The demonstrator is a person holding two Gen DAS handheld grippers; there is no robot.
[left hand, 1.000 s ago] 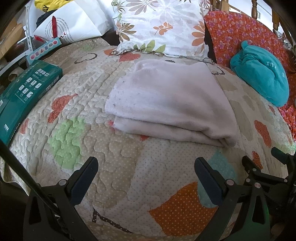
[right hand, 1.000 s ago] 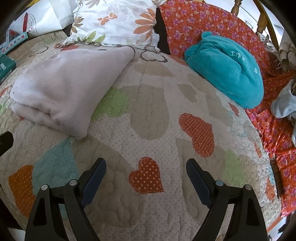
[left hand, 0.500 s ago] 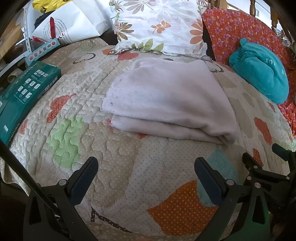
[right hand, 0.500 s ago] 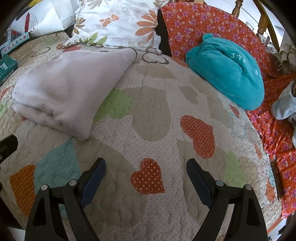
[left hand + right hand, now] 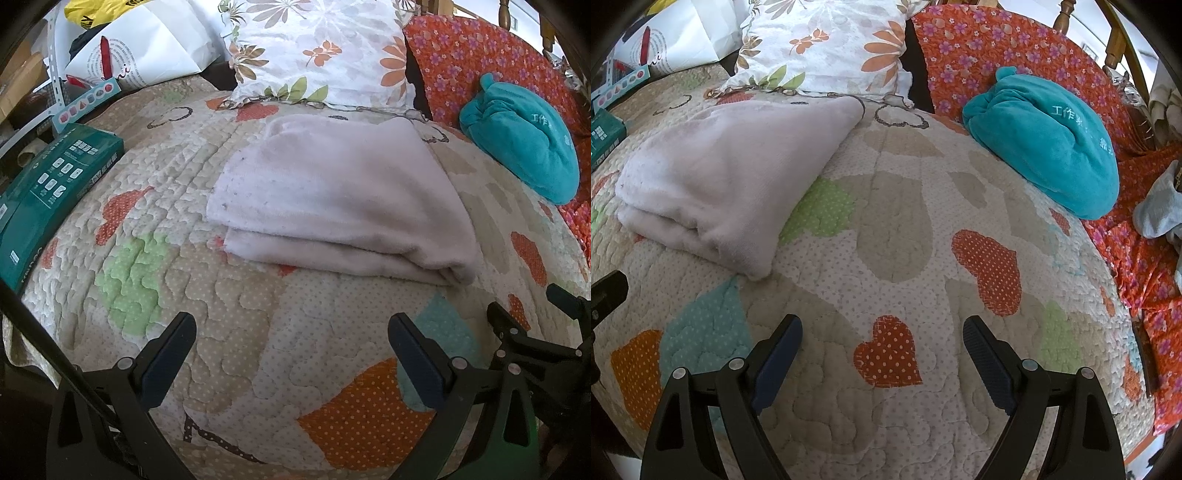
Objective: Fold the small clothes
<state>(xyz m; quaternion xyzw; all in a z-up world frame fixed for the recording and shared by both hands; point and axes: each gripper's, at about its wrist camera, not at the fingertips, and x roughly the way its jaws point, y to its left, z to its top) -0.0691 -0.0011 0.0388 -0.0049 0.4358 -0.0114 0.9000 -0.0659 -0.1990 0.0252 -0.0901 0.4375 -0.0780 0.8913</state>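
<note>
Little has changed: the folded pale towel (image 5: 340, 199) still lies on the quilted bed (image 5: 236, 325), slightly nearer. Left gripper (image 5: 291, 354) and right gripper (image 5: 882, 350) stay empty, jaws spread wide.

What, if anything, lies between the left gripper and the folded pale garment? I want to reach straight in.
Nothing visible does. Only bare quilt lies between the open left gripper and the near edge of the pale folded garment. The green box sits off to the left, clear of that path.
</note>
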